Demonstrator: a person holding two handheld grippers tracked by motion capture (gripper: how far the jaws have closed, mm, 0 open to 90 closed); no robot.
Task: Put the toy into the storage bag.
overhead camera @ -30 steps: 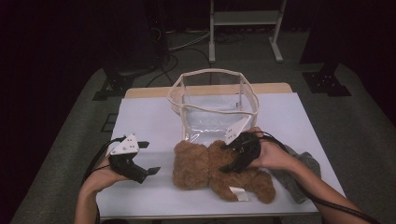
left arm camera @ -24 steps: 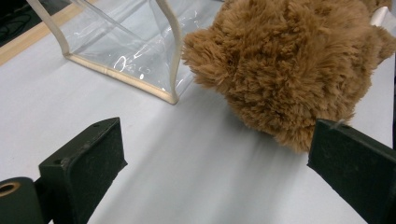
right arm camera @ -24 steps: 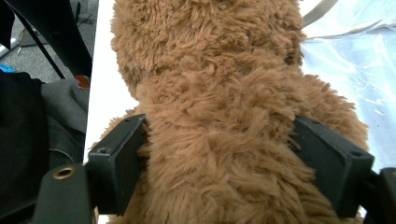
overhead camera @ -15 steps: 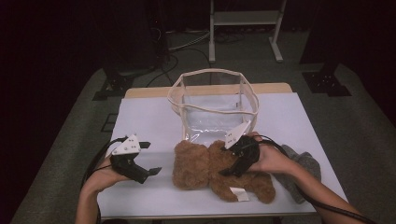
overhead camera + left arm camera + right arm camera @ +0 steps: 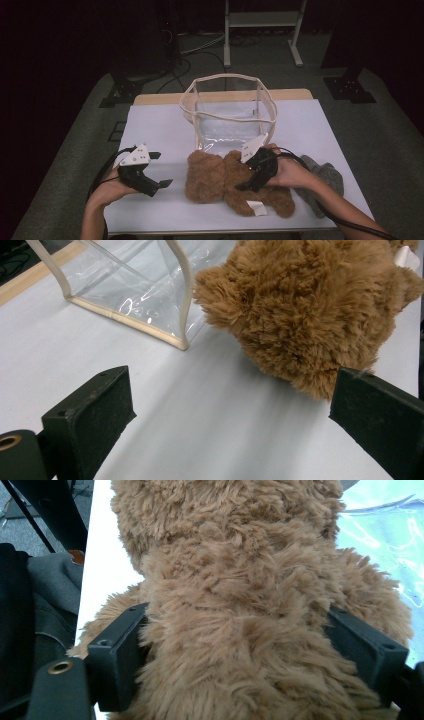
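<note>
A brown plush teddy bear [image 5: 220, 182] lies on the white table [image 5: 160, 125], just in front of a clear plastic bag with a cream rim [image 5: 227, 77]. My right gripper [image 5: 248, 180] is down on the bear's body. Its jaws stand wide on either side of the fur [image 5: 240, 580] and touch it without squeezing. My left gripper [image 5: 162, 170] hovers open to the left of the bear, apart from it. In the left gripper view the bear's head [image 5: 310, 305] lies ahead between the open jaws, next to the bag's corner [image 5: 130, 290].
A grey cloth [image 5: 325, 180] lies on the table behind my right hand, near the right edge. The upright bag stands at the table's middle back. Bare white table stretches to the left of the bag and around my left gripper.
My right gripper has slid left and down onto the bear's body. The left gripper has barely moved. The bear and bag stay where they were.
</note>
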